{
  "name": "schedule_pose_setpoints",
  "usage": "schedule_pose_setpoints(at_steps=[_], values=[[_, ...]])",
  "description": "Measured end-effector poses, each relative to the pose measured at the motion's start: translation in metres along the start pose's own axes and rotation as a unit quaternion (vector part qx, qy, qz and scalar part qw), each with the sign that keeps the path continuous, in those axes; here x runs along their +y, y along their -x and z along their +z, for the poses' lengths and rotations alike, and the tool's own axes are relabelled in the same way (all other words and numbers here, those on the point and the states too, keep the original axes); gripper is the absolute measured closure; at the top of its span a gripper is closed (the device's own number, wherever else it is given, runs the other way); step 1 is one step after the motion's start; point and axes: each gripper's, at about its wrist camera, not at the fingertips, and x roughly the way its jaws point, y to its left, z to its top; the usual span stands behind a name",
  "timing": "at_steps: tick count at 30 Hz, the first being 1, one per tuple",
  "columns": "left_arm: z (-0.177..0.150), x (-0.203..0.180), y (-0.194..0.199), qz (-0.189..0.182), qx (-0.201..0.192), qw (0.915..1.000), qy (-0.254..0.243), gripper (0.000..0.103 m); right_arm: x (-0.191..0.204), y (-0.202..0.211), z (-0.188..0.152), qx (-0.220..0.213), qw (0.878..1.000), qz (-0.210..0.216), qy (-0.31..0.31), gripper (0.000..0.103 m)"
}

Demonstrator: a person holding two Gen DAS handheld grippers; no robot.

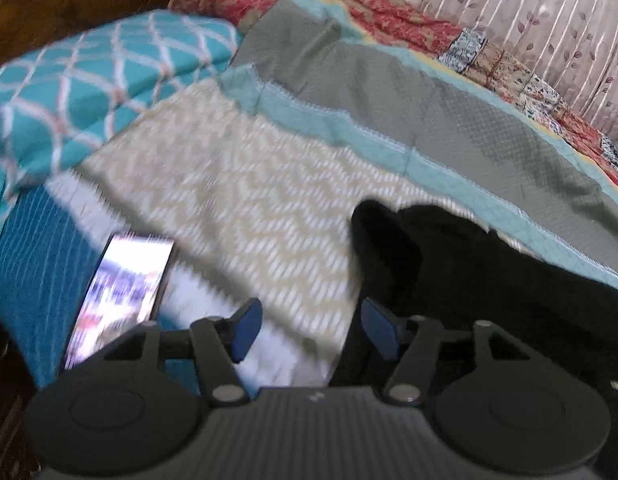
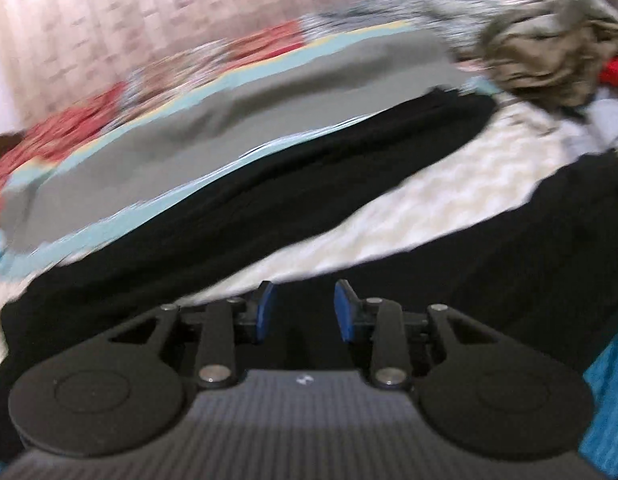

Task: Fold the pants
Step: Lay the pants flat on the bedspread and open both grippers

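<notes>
Black pants (image 2: pixel 269 200): spread on the bed (image 1: pixel 237 200), legs apart, unfolded; every fold apparently left. Left gripper (image 1: pixel 311 330): jaws wide, empty, at a near leg end. Right gripper (image 2: pixel 305 312): jaws wide, empty, over fabric.

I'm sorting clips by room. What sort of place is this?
Most likely a bedroom: a pillow and quilt on a bed, curtain behind, black pants spread on the bedding.

Black pants (image 2: pixel 269 184), right gripper (image 2: pixel 305 312) jaws apart
</notes>
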Motion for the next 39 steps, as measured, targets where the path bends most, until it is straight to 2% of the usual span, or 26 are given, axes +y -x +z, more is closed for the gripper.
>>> schedule_pose_setpoints(at_steps=[4,6,10,11,13,14,15,17,19,22,25,26,27,29,31,33,36,38,39], values=[[-0.027,0.020,0.015,-0.026,0.025,0.9989,0.030,0.038,0.027,0.004,-0.023,0.035,0.998,0.048,0.020,0.067],[-0.039,0.026,0.016,-0.045,0.041,0.9971,0.045,0.021,0.037,0.000,-0.034,0.065,0.995,0.062,0.029,0.067],[-0.061,0.019,0.010,-0.075,0.076,0.9932,0.045,0.020,0.049,-0.009,-0.057,0.104,0.992,0.054,0.036,0.065],[-0.066,0.016,0.007,-0.082,0.086,0.9919,0.043,0.022,0.052,-0.008,-0.062,0.102,0.993,0.047,0.040,0.064],[-0.075,0.008,0.000,-0.088,0.100,0.9904,0.038,0.042,0.058,-0.004,-0.067,0.095,0.993,0.040,0.054,0.062],[-0.078,0.003,0.000,-0.081,0.095,0.9918,0.025,0.068,0.061,-0.004,-0.065,0.096,0.993,0.040,0.064,0.062],[-0.079,-0.002,0.003,-0.065,0.087,0.9940,0.009,0.078,0.060,-0.004,-0.063,0.097,0.992,0.040,0.069,0.062],[-0.077,-0.003,0.016,-0.042,0.056,0.9975,-0.006,0.085,0.061,-0.001,-0.062,0.101,0.992,0.041,0.061,0.062],[-0.074,0.006,0.028,-0.021,0.035,0.9991,-0.009,0.084,0.054,-0.002,-0.059,0.107,0.993,0.045,0.034,0.062],[-0.080,0.019,0.021,-0.016,0.079,0.9968,0.001,0.083,0.047,-0.007,-0.062,0.116,0.992,0.053,0.007,0.062],[-0.092,0.016,0.023,0.004,0.082,0.9964,-0.021,0.063,0.049,-0.010,-0.060,0.114,0.992,0.055,0.015,0.061],[-0.092,0.018,0.029,0.004,0.077,0.9969,-0.017,0.051,0.050,-0.011,-0.056,0.118,0.991,0.061,0.020,0.060],[-0.087,0.023,0.036,-0.005,0.072,0.9973,-0.009,0.044,0.049,-0.011,-0.052,0.122,0.990,0.068,0.019,0.060],[-0.074,0.030,0.052,-0.031,0.054,0.9981,0.006,0.041,0.043,-0.007,-0.046,0.122,0.989,0.088,0.006,0.060],[-0.058,0.032,0.062,-0.032,0.029,0.9990,0.011,0.041,0.028,0.001,-0.032,0.110,0.989,0.101,-0.015,0.060],[-0.041,0.024,0.068,0.004,-0.009,0.9999,-0.004,0.043,0.015,0.004,-0.012,0.093,0.990,0.099,-0.034,0.060],[-0.007,0.008,0.065,0.020,-0.040,0.9983,-0.037,0.043,-0.003,0.006,0.021,0.065,0.993,0.082,-0.052,0.060],[0.014,-0.009,0.056,0.034,-0.062,0.9950,-0.070,0.043,-0.011,0.004,0.039,0.046,0.996,0.063,-0.049,0.060],[0.025,-0.023,0.047,0.043,-0.075,0.9910,-0.103,0.043,-0.015,-0.001,0.051,0.038,0.997,0.047,-0.044,0.060]])
